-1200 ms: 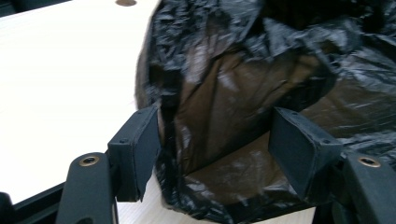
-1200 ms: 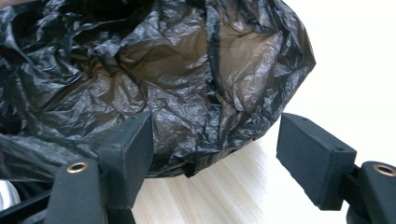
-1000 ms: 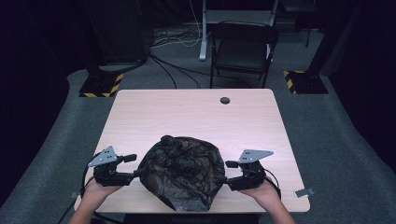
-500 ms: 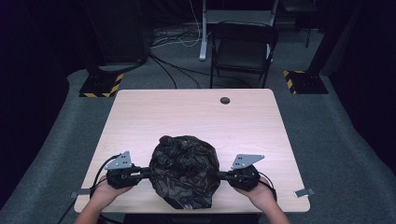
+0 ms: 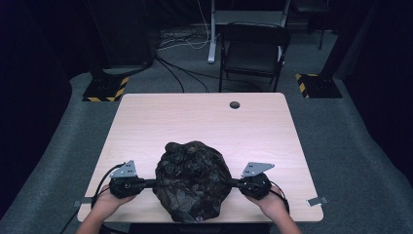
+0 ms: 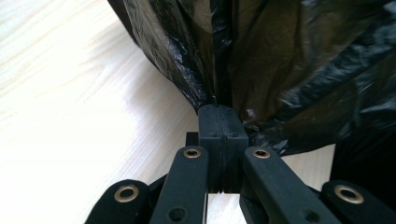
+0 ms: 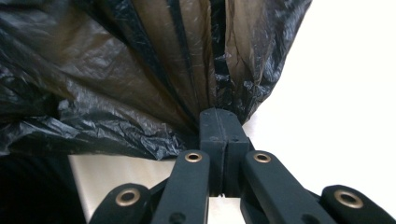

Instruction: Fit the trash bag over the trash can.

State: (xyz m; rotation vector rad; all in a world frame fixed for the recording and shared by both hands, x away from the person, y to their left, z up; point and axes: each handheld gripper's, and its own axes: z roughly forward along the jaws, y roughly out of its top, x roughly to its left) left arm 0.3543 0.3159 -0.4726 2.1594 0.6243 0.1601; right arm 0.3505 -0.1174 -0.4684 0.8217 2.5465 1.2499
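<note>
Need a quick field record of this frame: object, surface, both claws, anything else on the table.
object: black plastic bag, crumpled, lying at the near edge of the table
surface: light wood table
left claw: shut on the bag's left side, film bunched between the pads; jaws have just been closing
right claw: shut on the bag's right side, film bunched likewise; jaws have just been closing
other: small dark disc near the far edge, apart from the bag
beyond table: folding chair

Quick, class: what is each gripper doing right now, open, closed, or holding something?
Left gripper: closed, pinching the black plastic bag at its left edge.
Right gripper: closed, pinching the same bag at its right edge.
</note>
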